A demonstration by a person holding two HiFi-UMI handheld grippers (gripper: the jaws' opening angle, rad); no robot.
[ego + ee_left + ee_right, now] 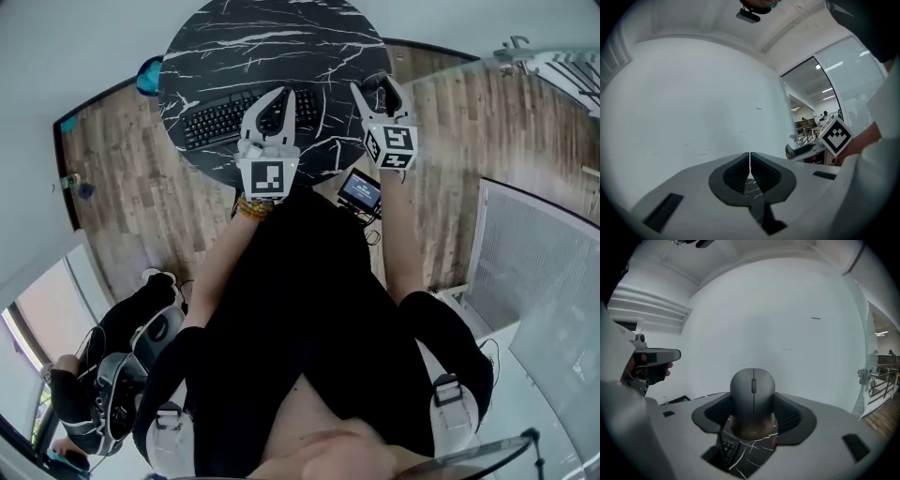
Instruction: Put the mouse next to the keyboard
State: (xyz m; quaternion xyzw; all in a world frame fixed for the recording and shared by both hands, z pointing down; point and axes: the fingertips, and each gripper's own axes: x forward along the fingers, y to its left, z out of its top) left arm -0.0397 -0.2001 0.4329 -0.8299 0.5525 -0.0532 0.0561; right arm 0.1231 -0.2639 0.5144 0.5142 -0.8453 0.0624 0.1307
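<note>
A black keyboard (225, 118) lies on the left half of the round black marble table (272, 42). My right gripper (753, 399) is shut on a dark grey mouse (752, 397), held upright between the jaws above the table's right side; the same gripper (382, 91) shows in the head view with the mouse (379, 92) dark between its jaws. A corner of the keyboard (725, 446) peeks below the mouse. My left gripper (273, 111) hovers over the keyboard's right end. Its jaws meet with nothing between them, as the left gripper (750, 165) view shows.
A small device with a lit screen (360, 190) sits near the table's front edge on the wood floor side. A person with camera gear (112, 375) crouches at the lower left. A glass partition (544, 272) stands on the right.
</note>
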